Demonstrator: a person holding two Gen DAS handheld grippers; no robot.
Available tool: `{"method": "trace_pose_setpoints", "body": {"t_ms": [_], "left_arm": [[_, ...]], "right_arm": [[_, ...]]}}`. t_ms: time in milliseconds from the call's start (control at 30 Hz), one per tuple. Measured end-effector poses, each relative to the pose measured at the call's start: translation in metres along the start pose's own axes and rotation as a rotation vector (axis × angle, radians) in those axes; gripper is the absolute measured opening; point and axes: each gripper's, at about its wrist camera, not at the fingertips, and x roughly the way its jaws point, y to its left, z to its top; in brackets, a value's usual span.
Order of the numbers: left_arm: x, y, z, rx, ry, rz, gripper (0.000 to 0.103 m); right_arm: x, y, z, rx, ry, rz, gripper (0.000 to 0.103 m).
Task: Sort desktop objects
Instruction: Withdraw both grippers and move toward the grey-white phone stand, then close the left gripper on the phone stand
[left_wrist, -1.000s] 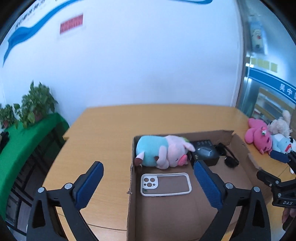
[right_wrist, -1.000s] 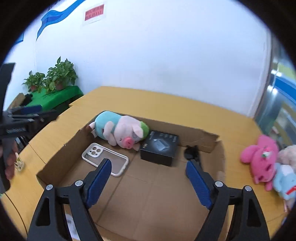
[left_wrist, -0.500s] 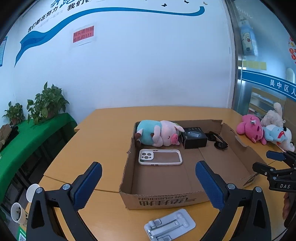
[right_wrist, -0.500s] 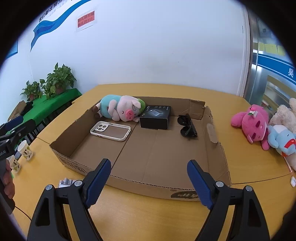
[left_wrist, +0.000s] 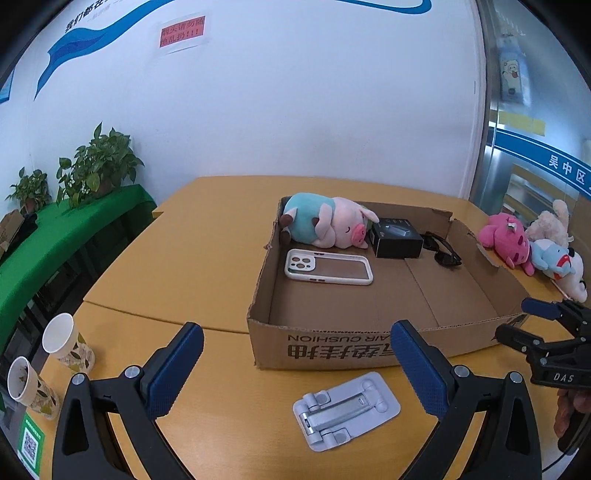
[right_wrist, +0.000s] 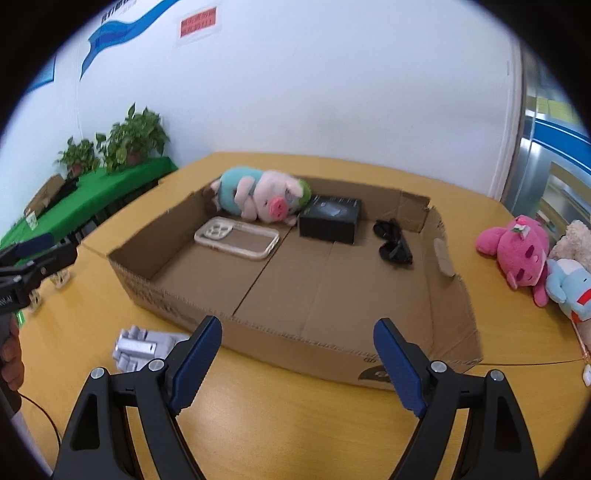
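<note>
Your sort looks approx. half done, judging by what lies where. Starting far left of your left gripper (left_wrist: 295, 363): 2 paper cups (left_wrist: 68, 345) stand on the desk (left_wrist: 184, 254), well apart from the cardboard box (left_wrist: 369, 350). The left gripper hangs released, jaws wide, nothing btwn them; just ahead of and below it, btwn its fingers, lies 1 grey phone stand (left_wrist: 347, 414) flat on the desk, outside the box & close to its near wall, so that's prob. your next pick. Beyond that, inside the box, far-left corner first: 1 pig plush (left_wrist: 325, 225), 1 phone case (left_wrist: 327, 266) just in front of it, 1 black box (left_wrist: 396, 242) touching the pig's snout side, then 1 pair of sunglasses (left_wrist: 441, 251) to its right. So 4 items in. Your right gripper (right_wrist: 297, 363) is also released and empty, hovering over the desk before the box's near wall. Far right of it, outside the box, sit 3 plush toys (right_wrist: 517, 251) in a cluster: pink, blue, beige. Left to do: stand, 3 plushes, maybe the cups.
</note>
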Motion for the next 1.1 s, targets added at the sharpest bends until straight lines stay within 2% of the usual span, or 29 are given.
{"method": "trace_pose_setpoints", "body": {"t_ms": [300,400,500,567,633,700,767,833,900,933,1000,1067,1100], "left_arm": [[0.04,0.016,-0.038,-0.083,0.181,-0.071,0.102],[0.052,0.019,-0.052,-0.108,0.242,-0.089,0.102],[0.061,0.021,-0.064,-0.126,0.289,-0.117,0.101],[0.066,0.022,-0.071,-0.145,0.309,-0.127,0.1],[0.072,0.022,-0.076,-0.159,0.333,-0.147,0.095],[0.078,0.022,-0.082,-0.171,0.364,-0.16,0.088],[0.083,0.022,-0.087,-0.185,0.391,-0.169,0.081],[0.082,0.021,-0.087,-0.187,0.372,-0.17,0.08],[0.082,0.017,-0.087,-0.171,0.367,-0.166,0.074],[0.082,0.014,-0.088,-0.151,0.365,-0.156,0.072],[0.082,0.008,-0.088,-0.118,0.365,-0.149,0.057],[0.082,0.002,-0.087,-0.109,0.371,-0.182,0.045],[0.081,0.0,-0.087,-0.103,0.368,-0.172,0.045]], "right_arm": [[0.038,0.063,-0.019,-0.089,0.11,0.281,0.085],[0.058,0.076,-0.027,-0.098,0.166,0.323,0.083],[0.074,0.085,-0.035,-0.095,0.212,0.403,0.081],[0.083,0.092,-0.038,-0.12,0.231,0.407,0.08],[0.09,0.096,-0.041,-0.133,0.243,0.396,0.074],[0.095,0.096,-0.042,-0.124,0.255,0.418,0.062],[0.099,0.096,-0.042,-0.134,0.26,0.403,0.055],[0.101,0.094,-0.043,-0.127,0.253,0.419,0.051],[0.103,0.094,-0.043,-0.125,0.247,0.431,0.043],[0.103,0.095,-0.042,-0.128,0.241,0.44,0.042],[0.104,0.096,-0.042,-0.126,0.238,0.442,0.042],[0.105,0.093,-0.043,-0.105,0.238,0.451,0.04],[0.105,0.09,-0.043,-0.085,0.239,0.461,0.037]]}}
